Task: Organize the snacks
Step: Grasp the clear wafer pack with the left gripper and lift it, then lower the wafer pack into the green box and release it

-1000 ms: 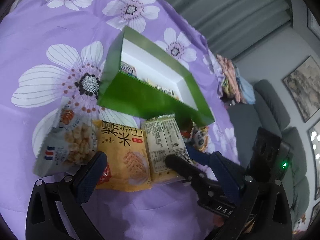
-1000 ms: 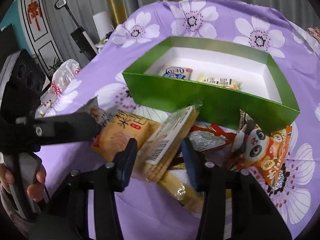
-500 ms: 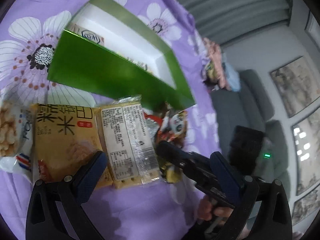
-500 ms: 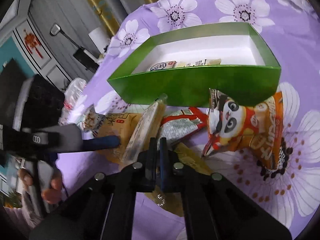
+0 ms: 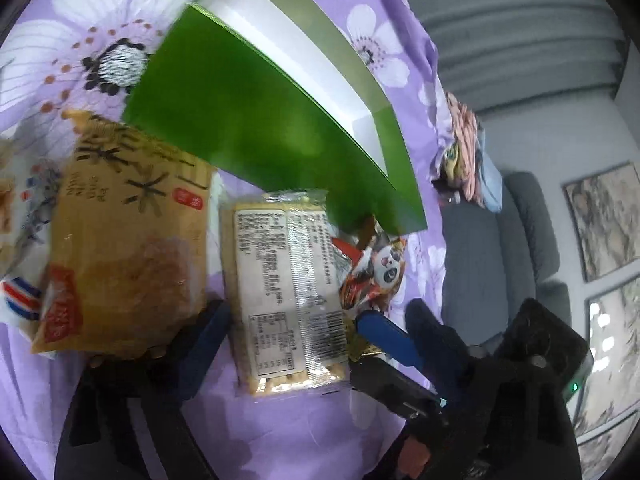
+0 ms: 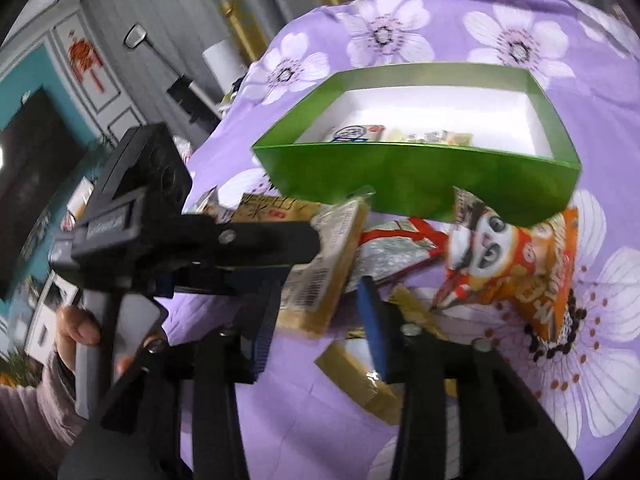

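Across a purple cloth (image 6: 500, 420) printed with large white flowers we see the snacks spread out; behind it, toward eleven o'clock in the right wrist view, stand grey panelled walls, gold curtains and a teal wall with a dark screen; in the left wrist view a grey sofa (image 5: 520, 240) sits at three o'clock with framed pictures beyond it.

We count one green box (image 6: 420, 176), white inside, at twelve o'clock, with two or three small packets lying in it, too blurred to count surely; outside it we count one clear-wrapped cracker packet (image 5: 280, 292), one yellow rice-cracker bag (image 5: 128, 248) at nine o'clock of it, one white puffed-snack bag (image 5: 16, 240) at the far left edge, one orange panda bag (image 6: 520, 264) at three o'clock, one red-and-silver packet (image 6: 400, 248) and one gold wrapper (image 6: 368, 380).

The left gripper (image 5: 288, 332) straddles the cracker packet, its jaws closing, the blue pads either side and not yet visibly pressing; the right gripper (image 6: 320, 320) has its jaws opening around the same packet's near end, apart from it; a hand (image 6: 76, 332) holds the left gripper's handle at nine o'clock.
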The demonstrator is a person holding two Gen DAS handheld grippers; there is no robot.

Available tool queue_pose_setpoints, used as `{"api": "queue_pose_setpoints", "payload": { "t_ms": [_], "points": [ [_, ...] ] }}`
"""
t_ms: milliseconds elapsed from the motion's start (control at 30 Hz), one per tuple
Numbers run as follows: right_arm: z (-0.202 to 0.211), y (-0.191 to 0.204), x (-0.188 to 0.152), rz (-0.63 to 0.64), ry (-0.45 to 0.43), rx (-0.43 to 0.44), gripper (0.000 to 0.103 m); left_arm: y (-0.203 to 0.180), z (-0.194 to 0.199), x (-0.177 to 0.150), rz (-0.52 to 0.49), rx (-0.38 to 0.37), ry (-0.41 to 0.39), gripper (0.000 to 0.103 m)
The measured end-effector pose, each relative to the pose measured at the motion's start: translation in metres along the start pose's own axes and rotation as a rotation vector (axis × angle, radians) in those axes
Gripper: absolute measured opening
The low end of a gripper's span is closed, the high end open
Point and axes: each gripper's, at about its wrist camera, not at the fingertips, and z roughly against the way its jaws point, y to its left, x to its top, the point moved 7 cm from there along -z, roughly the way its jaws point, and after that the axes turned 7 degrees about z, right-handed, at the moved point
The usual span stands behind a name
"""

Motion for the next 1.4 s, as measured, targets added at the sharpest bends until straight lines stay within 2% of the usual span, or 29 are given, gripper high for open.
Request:
{"api": "queue_pose_setpoints", "payload": {
  "t_ms": [100,133,233,600,933,1100,1400],
  "points": [
    [-0.012,-0.001,0.002,0.020,0.046,-0.035,0.038,0.004,0.000,0.000,0.002,0.019,-0.007,0.067],
    [-0.014,-0.001,0.003,0.035,0.058,-0.059,0.031,0.005,-0.001,-0.001,0.000,0.026,-0.008,0.058],
    [-0.016,-0.005,0.003,0.048,0.073,-0.085,0.027,0.008,-0.005,-0.001,0.007,0.025,-0.010,0.054],
    [0.002,0.002,-0.005,0.050,-0.002,-0.088,0.026,-0.010,0.002,-0.014,-0.090,0.062,-0.065,0.053],
    [0.036,0.011,0.006,0.059,-0.135,-0.063,0.026,-0.050,0.017,-0.018,-0.211,0.107,-0.149,0.053],
    [0.052,0.008,0.026,0.066,-0.200,-0.069,0.026,-0.078,0.023,-0.007,-0.275,0.109,-0.181,0.053],
    [0.056,-0.017,0.065,0.064,-0.261,-0.094,0.026,-0.111,0.018,0.031,-0.339,0.113,-0.199,0.053]
  ]
}}
